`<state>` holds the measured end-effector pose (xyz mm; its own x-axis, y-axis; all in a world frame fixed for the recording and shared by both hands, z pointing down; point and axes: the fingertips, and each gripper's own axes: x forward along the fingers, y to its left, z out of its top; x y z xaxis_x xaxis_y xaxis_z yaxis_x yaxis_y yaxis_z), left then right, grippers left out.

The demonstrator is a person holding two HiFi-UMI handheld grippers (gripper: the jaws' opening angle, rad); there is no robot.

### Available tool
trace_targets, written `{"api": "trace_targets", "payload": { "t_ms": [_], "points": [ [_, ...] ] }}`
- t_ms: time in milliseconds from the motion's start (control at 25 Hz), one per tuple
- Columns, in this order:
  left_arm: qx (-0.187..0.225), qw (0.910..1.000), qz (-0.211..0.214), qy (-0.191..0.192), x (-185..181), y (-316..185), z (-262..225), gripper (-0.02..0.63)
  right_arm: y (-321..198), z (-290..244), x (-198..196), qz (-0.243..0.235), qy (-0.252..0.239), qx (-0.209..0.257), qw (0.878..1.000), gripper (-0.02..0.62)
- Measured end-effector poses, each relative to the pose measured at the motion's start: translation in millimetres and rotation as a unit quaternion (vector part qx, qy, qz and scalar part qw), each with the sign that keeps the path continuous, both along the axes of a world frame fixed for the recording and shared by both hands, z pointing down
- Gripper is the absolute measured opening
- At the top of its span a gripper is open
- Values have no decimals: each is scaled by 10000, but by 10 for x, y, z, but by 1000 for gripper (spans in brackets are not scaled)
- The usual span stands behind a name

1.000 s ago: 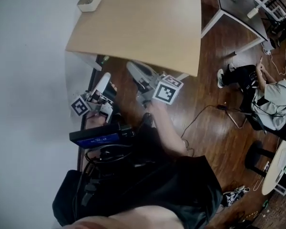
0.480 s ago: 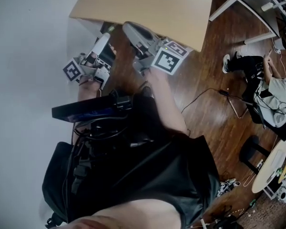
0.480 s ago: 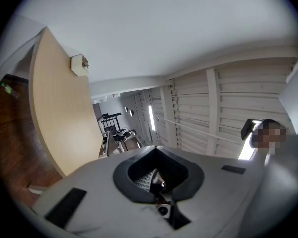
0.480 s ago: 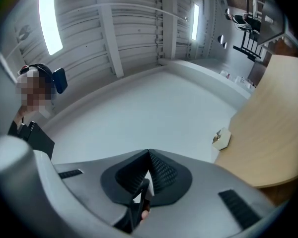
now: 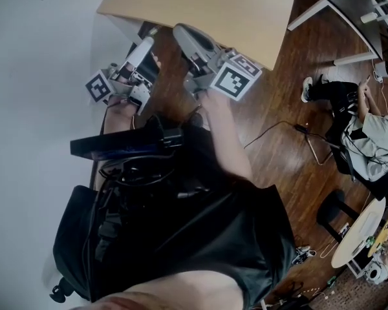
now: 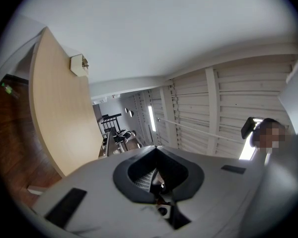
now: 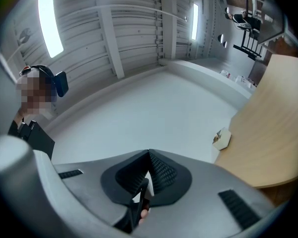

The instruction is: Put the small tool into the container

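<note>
Now the small, boxy white container sits on the tan table.

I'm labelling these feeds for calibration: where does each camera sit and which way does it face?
Head view: on the person's head, looking down at table and floor; shows torso, arms, left gripper, right gripper.
Left gripper view: rides the left gripper, tilted up toward wall and ceiling; shows its shut jaws.
Right gripper view: rides the right gripper, tilted up; shows its shut jaws.
Shared: both gripper views catch the table and white container.
</note>
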<state>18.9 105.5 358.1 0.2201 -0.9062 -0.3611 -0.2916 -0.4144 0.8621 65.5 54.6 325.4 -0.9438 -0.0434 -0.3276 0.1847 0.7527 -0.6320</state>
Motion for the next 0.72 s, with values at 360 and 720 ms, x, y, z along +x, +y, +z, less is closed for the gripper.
{"api": "trace_targets", "payload": {
  "t_ms": [360, 720],
  "points": [
    [-91, 9999, -72, -97, 10, -7, -28, 2, -4, -59, -26, -123, -119, 21, 9999, -18],
    [-168, 9997, -93, -123, 17, -5, -43, 2, 15, -70, -53, -207, -131, -39, 9997, -18]
  ]
}}
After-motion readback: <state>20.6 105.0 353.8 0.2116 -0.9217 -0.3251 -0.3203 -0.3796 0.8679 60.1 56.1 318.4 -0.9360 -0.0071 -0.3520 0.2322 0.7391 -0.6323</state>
